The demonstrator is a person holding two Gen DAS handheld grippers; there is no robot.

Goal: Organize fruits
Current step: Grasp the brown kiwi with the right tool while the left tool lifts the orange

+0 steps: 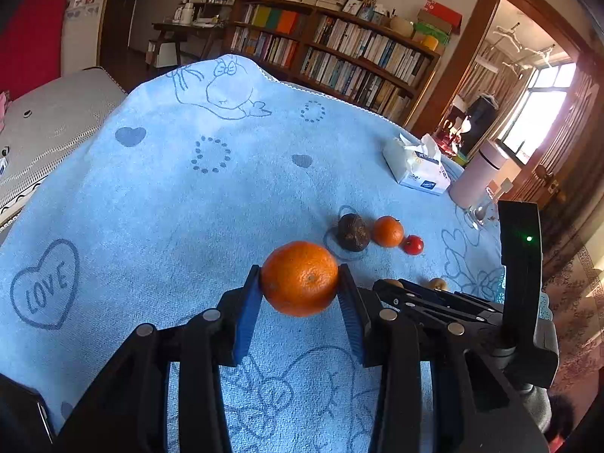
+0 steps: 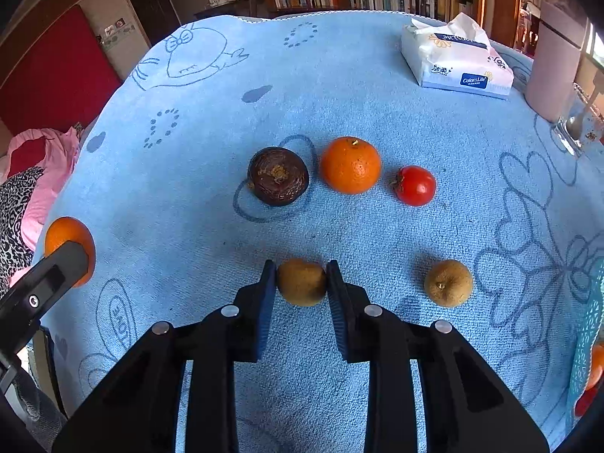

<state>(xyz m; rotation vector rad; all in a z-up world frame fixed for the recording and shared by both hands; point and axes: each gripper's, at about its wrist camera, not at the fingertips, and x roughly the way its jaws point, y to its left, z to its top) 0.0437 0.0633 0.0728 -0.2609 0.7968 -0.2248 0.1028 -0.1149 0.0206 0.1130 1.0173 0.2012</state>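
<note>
1. Nearest of all, the right gripper [image 2: 302,283] had its blue pads pressed against either side of a small brown kiwi [image 2: 302,282], clamped tight on it. The fruit sat right at the fingertips, and whether it had left the blue towel [image 2: 188,207] I could not tell.

2. Off to its left, the left gripper [image 1: 300,279] held a large orange [image 1: 299,278] between its pads, jaws partly closed around the fruit's width. The orange seemed to hang clear of the cloth, to judge by the shading under it.

3. A second brown kiwi [image 2: 448,283] lay on the towel just right of the gripped one — apart from it, and plainly closer to the right hand than the left.

4. Farther back ran a loose row of three fruits, none touching: a dark wrinkled passion fruit [image 2: 278,176] on the left, a smaller orange [image 2: 350,165] in the middle, a red tomato [image 2: 415,185] on the right. The row lay straight ahead of the right gripper and ran left to right across its line of pointing.

5. At the near right edge of the right wrist's view stood a teal basket [image 2: 585,339] with something orange and something red seemingly inside it. I judged that to be where the fruits were going, so the coming move for the kiwi would be a carry to the right — the right hand being the nearer one.

6. Farthest off, a tissue pack [image 2: 456,60] and a pink flask [image 2: 555,60] stood at the towel's far right.
</note>
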